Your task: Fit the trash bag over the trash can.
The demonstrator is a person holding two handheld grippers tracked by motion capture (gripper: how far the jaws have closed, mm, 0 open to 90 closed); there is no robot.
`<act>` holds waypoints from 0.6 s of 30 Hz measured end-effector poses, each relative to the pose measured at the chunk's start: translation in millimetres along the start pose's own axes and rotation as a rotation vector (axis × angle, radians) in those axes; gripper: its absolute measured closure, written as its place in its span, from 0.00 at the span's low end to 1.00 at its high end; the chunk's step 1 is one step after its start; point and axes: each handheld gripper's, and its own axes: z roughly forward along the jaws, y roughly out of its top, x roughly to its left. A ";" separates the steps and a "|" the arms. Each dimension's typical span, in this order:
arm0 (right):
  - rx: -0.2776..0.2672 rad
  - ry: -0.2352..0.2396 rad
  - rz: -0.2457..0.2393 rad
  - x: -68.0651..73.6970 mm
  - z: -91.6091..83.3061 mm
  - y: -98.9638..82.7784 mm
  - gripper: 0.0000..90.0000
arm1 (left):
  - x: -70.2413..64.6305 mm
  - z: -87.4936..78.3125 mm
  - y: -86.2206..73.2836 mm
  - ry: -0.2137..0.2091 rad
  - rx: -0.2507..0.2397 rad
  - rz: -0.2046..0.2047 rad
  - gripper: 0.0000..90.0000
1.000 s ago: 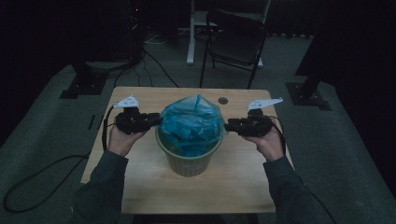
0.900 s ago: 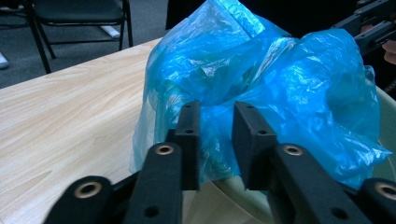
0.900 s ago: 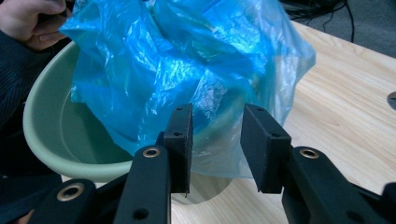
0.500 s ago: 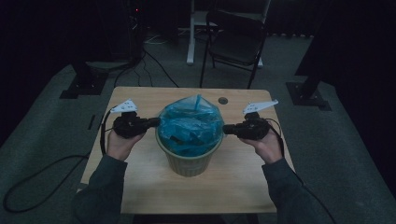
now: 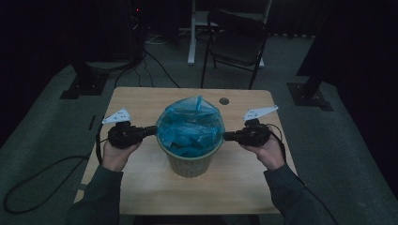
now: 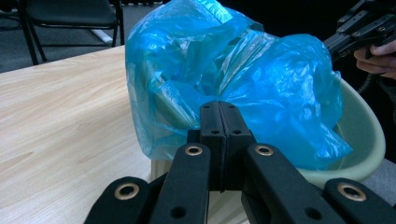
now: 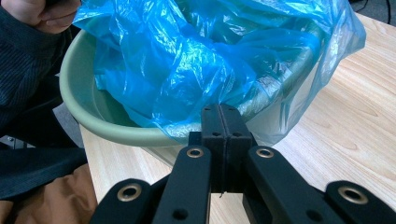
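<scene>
Each claw, left (image 5: 152, 130) and right (image 5: 227, 136), is clamped on the blue bag (image 5: 190, 125) at opposite sides of the bin (image 5: 189, 164) mid-surface (image 5: 141, 187), likely to spread it over the rim.

No readable text, label, brand, number or sign appears anywhere.

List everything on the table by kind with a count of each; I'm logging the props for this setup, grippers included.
Blue plastic bag: 1
Green bin: 1
Grippers: 2, the left gripper and the right gripper
Total: 4
</scene>
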 end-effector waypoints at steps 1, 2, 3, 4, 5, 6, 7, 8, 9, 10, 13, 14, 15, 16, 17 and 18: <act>0.000 0.003 0.000 0.4 0.0 -1.2 1.00 | 0.1 -0.5 -1.1 -0.003 0.001 -0.003 1.00; 0.001 0.005 0.002 0.7 -0.1 -2.0 1.00 | 0.2 -1.0 -2.7 -0.008 0.004 -0.009 1.00; 0.001 0.009 0.003 0.9 -0.1 -3.1 1.00 | 0.6 -1.2 -4.6 -0.012 0.004 -0.015 1.00; 0.002 0.012 0.005 1.3 -0.2 -4.3 1.00 | 0.7 -1.3 -6.4 -0.014 0.008 -0.020 1.00; 0.003 0.016 0.005 1.7 -0.2 -5.3 1.00 | 0.8 -1.1 -8.9 -0.016 0.012 -0.026 1.00; 0.006 0.020 0.004 2.7 -0.4 -6.6 1.00 | 0.8 -1.0 -9.7 -0.017 0.013 -0.028 1.00; 0.007 0.022 0.003 3.2 -0.3 -7.0 1.00 | 0.6 -0.7 -11.3 -0.019 0.015 -0.033 1.00; 0.006 0.026 0.001 3.9 -0.3 -7.9 1.00 | 0.3 -0.6 -12.2 -0.020 0.014 -0.037 1.00; 0.007 0.031 0.003 4.4 -0.4 -8.3 1.00 | 0.1 -0.8 -13.5 -0.021 0.017 -0.039 1.00; 0.008 0.036 0.000 5.2 -0.4 -8.9 1.00 | -0.1 -0.9 -14.3 -0.023 0.019 -0.041 1.00; 0.010 0.043 -0.003 7.2 -0.3 -10.3 1.00 | -1.0 -1.2 -17.9 -0.024 0.029 -0.042 1.00; 0.012 0.044 -0.005 7.8 -0.3 -11.0 1.00 | -1.2 -1.1 -19.4 -0.026 0.030 -0.045 1.00; 0.016 0.045 -0.009 8.3 -0.4 -11.7 1.00 | -1.1 -1.1 -20.9 -0.027 0.033 -0.047 1.00; 0.016 0.045 -0.009 9.0 -0.3 -12.6 1.00 | -1.0 -0.9 -22.3 -0.027 0.036 -0.048 1.00; 0.015 0.044 -0.007 9.5 -0.2 -13.5 1.00 | -0.8 -0.6 -23.6 -0.027 0.042 -0.049 1.00; 0.015 0.044 -0.007 9.5 -0.2 -13.5 1.00 | -0.8 -0.6 -23.6 -0.027 0.042 -0.049 1.00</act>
